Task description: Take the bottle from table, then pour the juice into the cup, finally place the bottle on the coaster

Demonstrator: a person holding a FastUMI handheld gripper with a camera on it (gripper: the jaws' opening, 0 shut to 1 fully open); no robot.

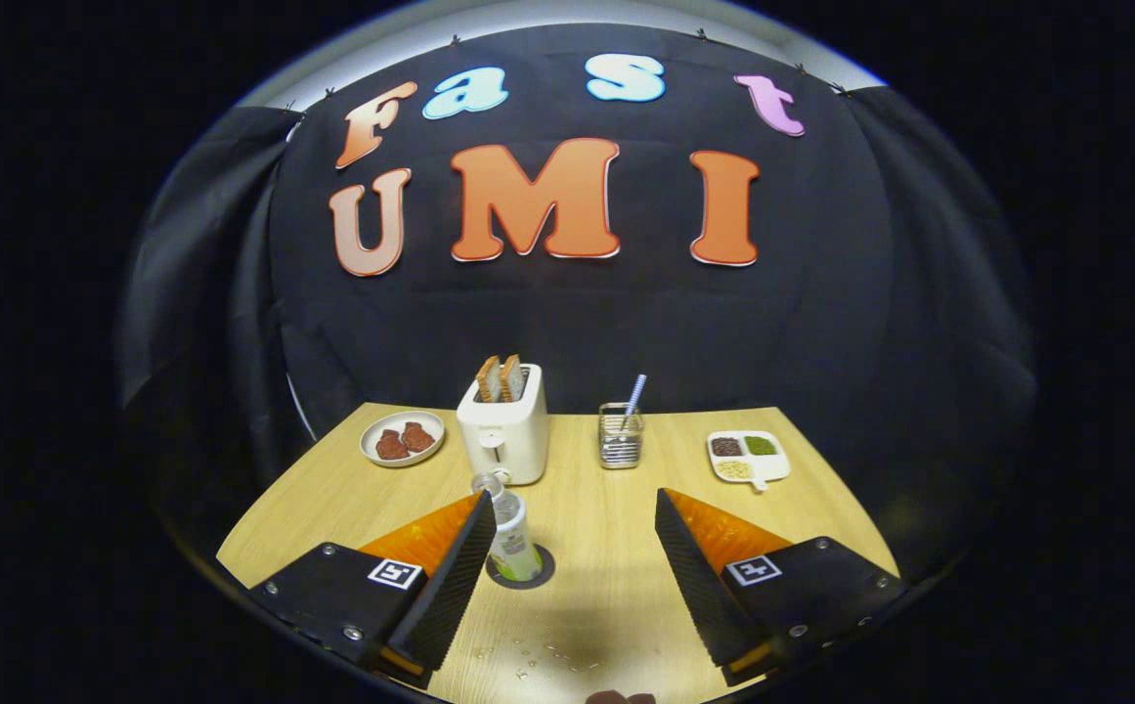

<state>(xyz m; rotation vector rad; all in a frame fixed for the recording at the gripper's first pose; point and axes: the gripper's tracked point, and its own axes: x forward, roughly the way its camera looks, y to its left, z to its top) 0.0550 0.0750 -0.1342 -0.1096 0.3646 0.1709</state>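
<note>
A small clear bottle [508, 528] with a green label stands upright on a dark round coaster [520, 570], right beside the inner edge of my left finger. My gripper [572, 508] is open, with a wide gap of bare tabletop between the fingers. The bottle is not pressed by both fingers; whether the left finger touches it I cannot tell. A clear glass cup [620, 434] with a straw stands upright beyond the fingers, near the back of the wooden table [587, 508]. Small droplets [528, 657] lie on the wood close to me.
A white toaster [502, 430] holding two toast slices stands behind the bottle. A plate with reddish pieces [403, 438] sits at the back left. A divided white dish of seeds and grains [748, 457] sits at the back right. Black cloth walls the booth.
</note>
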